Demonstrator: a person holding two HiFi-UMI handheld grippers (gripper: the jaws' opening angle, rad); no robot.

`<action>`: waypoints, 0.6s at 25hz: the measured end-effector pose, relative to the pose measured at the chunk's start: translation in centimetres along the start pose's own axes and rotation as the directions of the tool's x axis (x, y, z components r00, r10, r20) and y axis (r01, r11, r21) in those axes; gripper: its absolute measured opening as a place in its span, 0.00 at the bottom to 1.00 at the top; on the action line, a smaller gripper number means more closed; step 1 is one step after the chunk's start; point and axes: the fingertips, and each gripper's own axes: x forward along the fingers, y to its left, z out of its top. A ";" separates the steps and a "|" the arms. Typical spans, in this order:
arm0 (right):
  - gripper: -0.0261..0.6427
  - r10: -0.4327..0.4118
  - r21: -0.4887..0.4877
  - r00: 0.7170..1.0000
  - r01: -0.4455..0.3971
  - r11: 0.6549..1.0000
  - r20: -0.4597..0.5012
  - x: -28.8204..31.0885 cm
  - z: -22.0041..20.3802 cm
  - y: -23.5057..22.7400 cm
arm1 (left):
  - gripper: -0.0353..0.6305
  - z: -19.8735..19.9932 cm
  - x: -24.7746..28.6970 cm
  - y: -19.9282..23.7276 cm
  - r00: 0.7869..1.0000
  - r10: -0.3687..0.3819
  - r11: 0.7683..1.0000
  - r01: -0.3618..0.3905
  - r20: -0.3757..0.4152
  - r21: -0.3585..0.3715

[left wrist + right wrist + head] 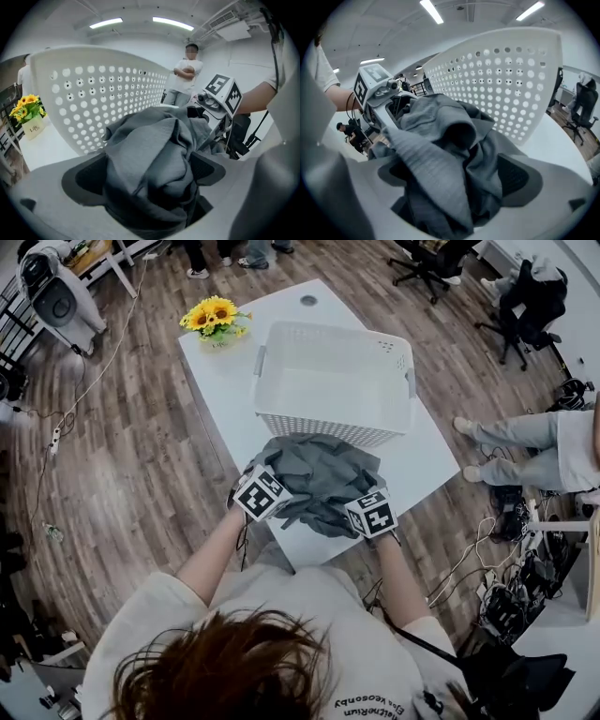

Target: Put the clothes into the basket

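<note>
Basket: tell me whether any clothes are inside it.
No, the head view shows the basket with nothing inside, and the grey clothes heaped on the table in front of it.

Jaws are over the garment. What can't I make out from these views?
- Head view: marker cubes hide the jaw tips of left gripper and right gripper.
- Gripper views: garment covers the table beneath and part of the jaws.
- Gripper views: basket shows only its outer wall.

White table: basket, clothes, sunflowers
</note>
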 end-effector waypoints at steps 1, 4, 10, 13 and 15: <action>0.82 0.012 0.004 1.000 -0.012 1.000 -0.023 0.6 -0.4 0.0 | 0.87 -0.5 0.6 -0.1 1.000 -0.016 1.000 0.016 -0.023 0.001; 0.83 0.062 0.047 0.997 -0.059 0.997 -0.047 2.0 -1.5 0.3 | 0.88 -1.8 2.1 -0.5 0.996 -0.054 0.999 0.054 -0.070 0.000; 0.81 0.123 0.033 0.992 -0.123 0.992 0.006 2.9 -1.8 0.9 | 0.87 -2.8 3.6 -0.9 0.990 -0.106 0.994 0.106 -0.092 -0.014; 0.69 0.197 -0.003 0.980 -0.197 0.980 -0.003 3.2 -1.5 2.0 | 0.87 -2.9 3.8 -1.0 0.988 -0.121 0.993 0.120 -0.092 -0.007; 0.57 0.247 -0.009 0.969 -0.247 0.969 -0.009 3.3 -1.4 2.9 | 0.84 -2.9 3.7 -1.1 0.986 -0.132 0.991 0.132 -0.100 -0.002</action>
